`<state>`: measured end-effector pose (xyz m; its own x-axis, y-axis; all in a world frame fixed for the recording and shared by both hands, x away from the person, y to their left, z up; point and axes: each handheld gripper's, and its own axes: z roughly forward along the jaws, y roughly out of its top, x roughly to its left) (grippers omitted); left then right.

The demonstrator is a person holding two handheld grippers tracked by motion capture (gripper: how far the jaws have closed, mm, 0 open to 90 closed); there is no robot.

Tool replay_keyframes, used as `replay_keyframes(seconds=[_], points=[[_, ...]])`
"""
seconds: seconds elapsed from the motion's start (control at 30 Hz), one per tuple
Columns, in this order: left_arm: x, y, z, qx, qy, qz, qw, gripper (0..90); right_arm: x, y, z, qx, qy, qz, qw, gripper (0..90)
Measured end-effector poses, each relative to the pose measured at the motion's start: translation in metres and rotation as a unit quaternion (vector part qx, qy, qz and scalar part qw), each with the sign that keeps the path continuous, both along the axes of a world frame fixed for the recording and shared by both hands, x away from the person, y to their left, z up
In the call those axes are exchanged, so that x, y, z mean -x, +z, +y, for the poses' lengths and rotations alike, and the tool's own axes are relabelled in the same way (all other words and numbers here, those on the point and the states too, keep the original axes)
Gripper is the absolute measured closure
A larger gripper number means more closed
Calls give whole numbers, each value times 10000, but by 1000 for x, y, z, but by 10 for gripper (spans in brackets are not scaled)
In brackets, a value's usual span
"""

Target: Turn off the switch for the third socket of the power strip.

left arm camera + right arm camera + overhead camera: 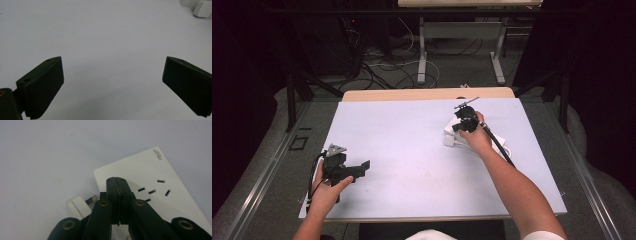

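A white socket block (140,170) with several slots lies flat on the white mat, right of the mat's middle (450,136). A white plug (78,206) with a metal prong lies against its edge. My right gripper (117,180) is shut, jaws pressed together with nothing visible between them, its tips just over the block's face (460,128). My left gripper (362,167) rests near the mat's front left corner, far from the block. Its jaws (112,75) stand wide open over bare mat. The block's corner (202,7) shows far off in the left gripper view.
The white mat (412,145) covers most of a wooden table (427,93). A white cable (507,150) lies beside the right hand. Beyond the table's far edge the floor holds cables and the legs of another table (422,55).
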<state>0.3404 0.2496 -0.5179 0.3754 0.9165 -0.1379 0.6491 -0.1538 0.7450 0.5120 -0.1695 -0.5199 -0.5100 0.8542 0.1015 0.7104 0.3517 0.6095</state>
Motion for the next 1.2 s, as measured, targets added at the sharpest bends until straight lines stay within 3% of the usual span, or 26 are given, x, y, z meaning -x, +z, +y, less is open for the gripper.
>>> replay_keyframes(seconds=[0.8, 0.97, 1.0, 1.1, 1.13, 1.2], points=[[0, 0, -1, -18, -16, -27, 10000, 36, 3, -4, 1, 40, 46, -271, 9996, 900], [0, 0, -1, -26, -22, -27, 10000, 36, 3, -5, 1, -60, 53, -283, 9996, 900], [0, -1, -1, -25, -21, -26, 10000, 37, 3, -4, 1, 79, 41, -236, 9997, 900], [0, 0, -1, -34, -38, 12, 10000, 37, 3, -6, 1, -47, 64, -268, 9996, 900], [0, 0, -1, -42, -43, 23, 10000, 37, 3, -5, 2, 49, 5, -157, 9999, 900], [0, -1, -1, -27, -24, -11, 10000, 37, 3, -6, 2, -22, 5, -192, 9998, 900]])
